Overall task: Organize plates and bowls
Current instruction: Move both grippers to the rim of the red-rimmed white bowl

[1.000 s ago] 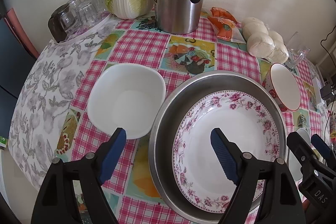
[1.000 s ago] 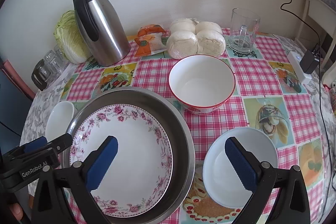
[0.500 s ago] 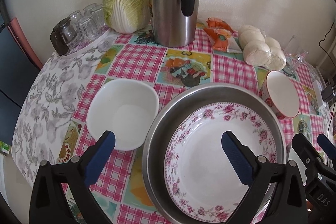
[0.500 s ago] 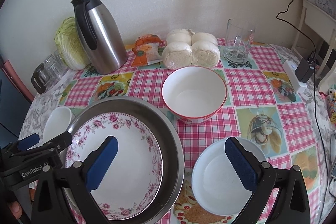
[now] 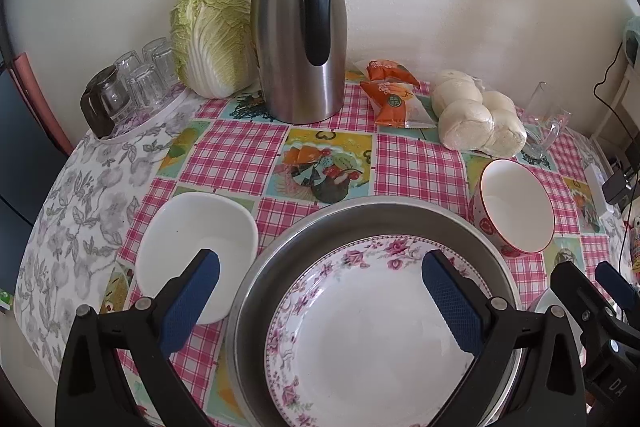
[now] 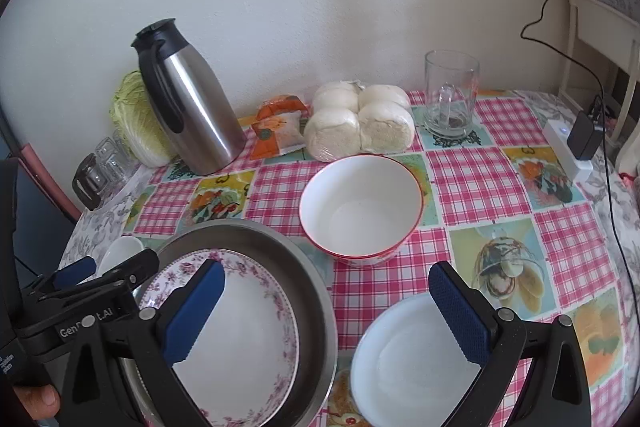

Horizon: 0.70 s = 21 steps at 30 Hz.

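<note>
While both grippers are hanging over the near edge of the checked tablecloth (image 6: 472,183), nothing is sitting between their blue pads. The left gripper (image 5: 320,303) is standing with its jaws spread wide and released, one finger above the square white bowl (image 5: 196,251) on the left, the other above the floral-rimmed plate (image 5: 360,331). That plate is lying inside the large steel basin (image 5: 360,215) at the near middle of the table. The right gripper (image 6: 328,311) is also gaping open and empty, one finger over the basin and plate, the other over the plain white plate (image 6: 404,359) at the near right, just beside the basin. A red-rimmed bowl (image 6: 360,211) is standing upright beyond the basin, to its right, apart from both grippers. Along the far wall a steel thermos jug (image 5: 300,43), a Chinese cabbage (image 5: 212,35), upturned glasses (image 5: 136,83), orange snack packets (image 5: 394,99), wrapped steamed buns (image 6: 360,123) and a glass mug (image 6: 450,95) are standing. A thumb (image 6: 36,401) is showing at the near left corner of the right wrist view.
</note>
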Each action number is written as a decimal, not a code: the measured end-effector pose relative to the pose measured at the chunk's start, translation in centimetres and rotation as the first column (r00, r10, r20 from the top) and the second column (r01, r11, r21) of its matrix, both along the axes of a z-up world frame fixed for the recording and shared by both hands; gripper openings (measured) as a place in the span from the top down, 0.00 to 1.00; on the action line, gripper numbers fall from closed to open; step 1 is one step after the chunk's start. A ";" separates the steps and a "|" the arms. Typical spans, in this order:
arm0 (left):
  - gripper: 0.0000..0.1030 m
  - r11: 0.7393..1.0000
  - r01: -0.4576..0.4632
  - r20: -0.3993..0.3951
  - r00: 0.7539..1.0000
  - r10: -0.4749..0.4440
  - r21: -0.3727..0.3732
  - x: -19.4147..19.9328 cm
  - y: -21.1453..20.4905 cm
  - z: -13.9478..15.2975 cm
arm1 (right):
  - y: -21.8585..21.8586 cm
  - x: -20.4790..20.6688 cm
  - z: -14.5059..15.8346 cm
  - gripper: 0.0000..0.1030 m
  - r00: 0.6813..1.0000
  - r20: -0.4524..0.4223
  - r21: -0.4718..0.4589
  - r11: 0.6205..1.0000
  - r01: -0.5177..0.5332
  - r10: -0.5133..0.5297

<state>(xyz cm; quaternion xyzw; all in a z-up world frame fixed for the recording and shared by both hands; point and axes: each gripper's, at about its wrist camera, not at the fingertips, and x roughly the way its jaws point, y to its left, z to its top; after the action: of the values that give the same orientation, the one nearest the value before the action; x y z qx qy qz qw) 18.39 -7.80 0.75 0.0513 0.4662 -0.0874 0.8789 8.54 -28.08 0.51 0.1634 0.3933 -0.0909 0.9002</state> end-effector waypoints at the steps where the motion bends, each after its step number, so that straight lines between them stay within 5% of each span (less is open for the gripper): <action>1: 0.02 1.000 0.003 0.000 1.000 -0.003 -0.006 0.1 -0.1 -0.1 | -0.3 0.1 -0.2 0.00 1.000 -0.005 0.000 1.000 0.002 -0.002; 10: 0.02 0.996 -0.026 0.016 1.000 0.027 -0.081 0.9 -0.1 -0.3 | -3.9 0.8 -1.8 0.00 0.998 -0.014 0.045 0.997 0.057 -0.056; 21: 0.02 0.997 0.031 -0.004 0.999 -0.031 -0.073 2.2 -2.4 -1.3 | -6.6 2.6 -2.4 0.00 0.995 -0.038 0.040 0.995 0.092 -0.090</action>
<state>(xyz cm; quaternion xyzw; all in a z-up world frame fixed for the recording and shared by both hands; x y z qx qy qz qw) 20.59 -10.20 -0.57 0.0265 0.4639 -0.1181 0.8776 11.19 -34.65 -1.93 0.1982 0.4036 -0.1266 0.8842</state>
